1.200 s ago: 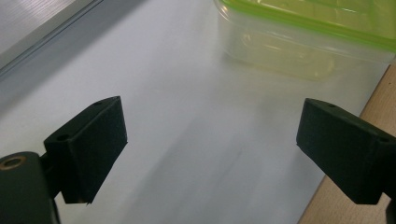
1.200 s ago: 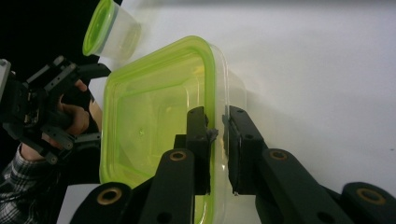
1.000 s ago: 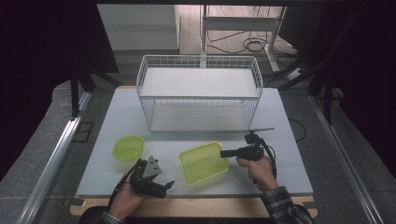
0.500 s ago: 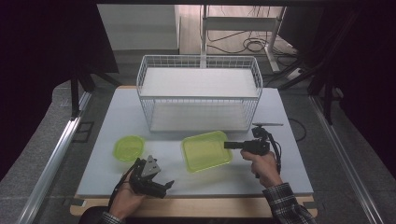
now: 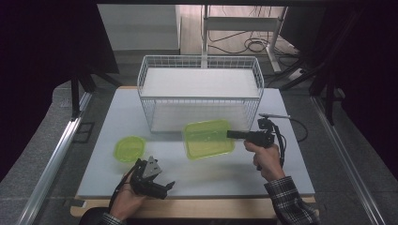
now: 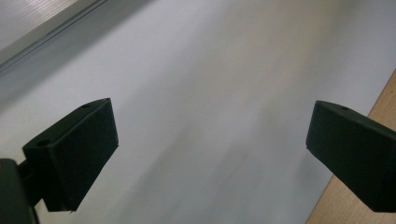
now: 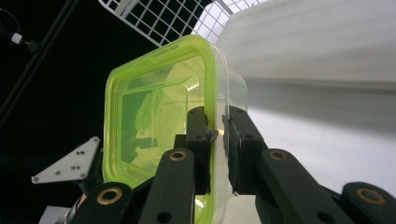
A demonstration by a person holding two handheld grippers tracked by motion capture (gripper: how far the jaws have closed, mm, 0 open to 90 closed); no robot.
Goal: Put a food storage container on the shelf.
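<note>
From my remote station I had the right gripper (image 5: 233, 134) clamped on the rim of the green container (image 5: 208, 138), its jaws pinching the lip from both sides, as the right gripper view showed plainly (image 7: 217, 140). The container hung lifted above the white table (image 5: 291, 140), just in front of the wire basket (image 5: 199, 96) and well apart from the round green lid (image 5: 129, 148) lying flat on the table to the left. My left gripper (image 5: 162, 186) rested low near the table's front edge with its jaws spread wide and nothing between them, only bare tabletop ahead of it (image 6: 210, 154). What worried me was the hold itself: one thin edge of smooth plastic carried the whole tub, so I judged that a quick swing or a knock against the basket's front wires could twist it in the jaws or let it slip out. It seemed empty, though the tinted wall made that hard to be sure of. I could read no brand, label or writing on the container, the lid or the basket.
</note>
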